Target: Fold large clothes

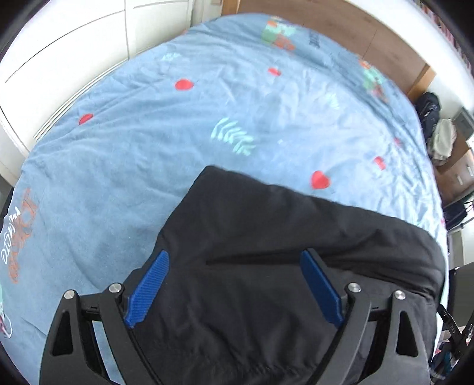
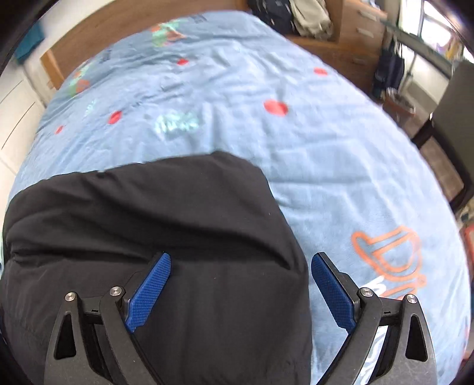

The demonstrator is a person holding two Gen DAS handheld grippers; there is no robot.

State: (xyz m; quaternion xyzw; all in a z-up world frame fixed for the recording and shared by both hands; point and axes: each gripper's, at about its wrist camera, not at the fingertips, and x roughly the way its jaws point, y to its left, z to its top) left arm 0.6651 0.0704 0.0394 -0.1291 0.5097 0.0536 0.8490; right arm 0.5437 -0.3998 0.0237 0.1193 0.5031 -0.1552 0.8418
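Lay folded on the blue bedspread (image 1: 124, 154): black garment (image 1: 266, 237), near edge. Hung above it, jaws spread wide, gripping nothing: left gripper (image 1: 234, 284), right gripper (image 2: 240, 288). Possibly a jacket; blurred.

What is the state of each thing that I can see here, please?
Black garment: folded into a compact block, lying on the bed.
Blue blanket: spread over the bed, lightly wrinkled.
Left hand-held gripper: open, above the garment, holding nothing.
Right hand-held gripper: open, over the garment's right edge, holding nothing.
Clothes pile: heaped loosely beyond the bed.
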